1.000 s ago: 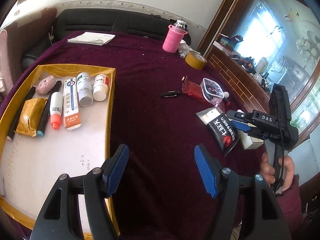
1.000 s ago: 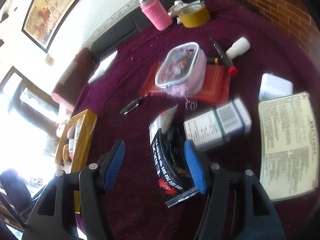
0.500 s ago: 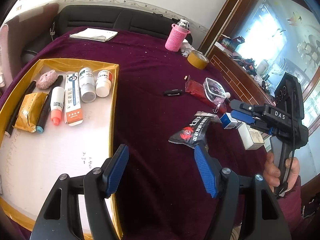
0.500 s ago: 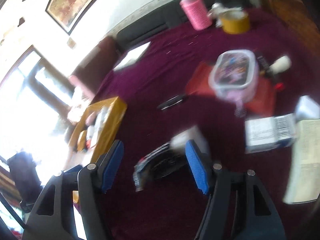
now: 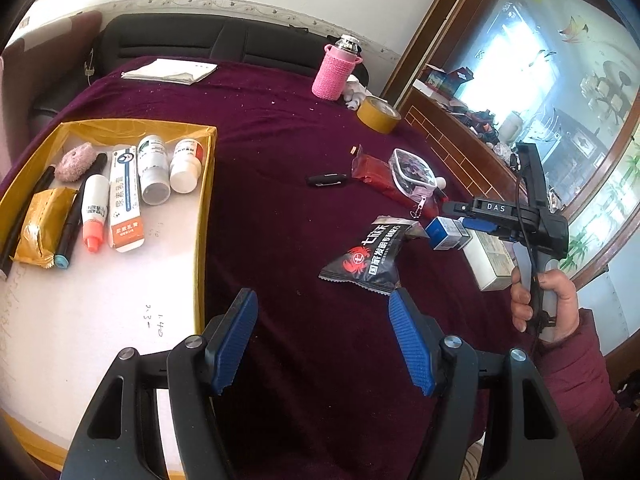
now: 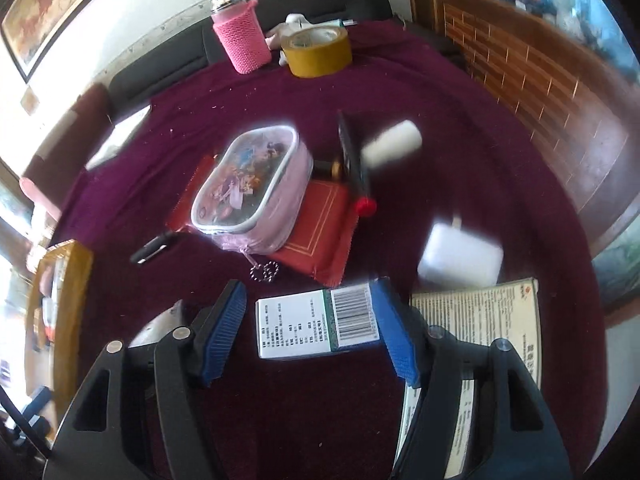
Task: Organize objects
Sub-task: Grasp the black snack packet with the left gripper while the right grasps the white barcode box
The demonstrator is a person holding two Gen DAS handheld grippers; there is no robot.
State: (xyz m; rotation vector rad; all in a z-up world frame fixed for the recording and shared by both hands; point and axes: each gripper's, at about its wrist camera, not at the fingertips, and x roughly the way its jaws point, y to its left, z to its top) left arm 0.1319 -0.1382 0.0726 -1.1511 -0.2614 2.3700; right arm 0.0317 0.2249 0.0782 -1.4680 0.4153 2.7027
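A yellow-walled tray [image 5: 204,200] at the left holds bottles, a tube box, pens and a packet. My left gripper [image 5: 324,340] is open and empty above the maroon cloth, just right of the tray. A black snack packet with a red crab [image 5: 370,256] lies on the cloth ahead of it. My right gripper [image 6: 308,328] is open, its blue pads on either side of a white and blue medicine box [image 6: 320,320], which also shows in the left wrist view [image 5: 446,232]. The right gripper body shows in the left wrist view [image 5: 472,216].
A pink pouch [image 6: 248,188] lies on a red packet [image 6: 320,236]. Nearby are a black stick [image 5: 326,179], a white bottle [image 6: 394,144], a red-tipped pen [image 6: 356,168], a white block [image 6: 460,256], a printed box [image 6: 480,340], a tape roll [image 5: 378,114] and a pink-sleeved flask [image 5: 334,76].
My right gripper dragged the black snack packet leftward, left it on the cloth, then swung back right to straddle the medicine box. My left gripper has hardly moved.
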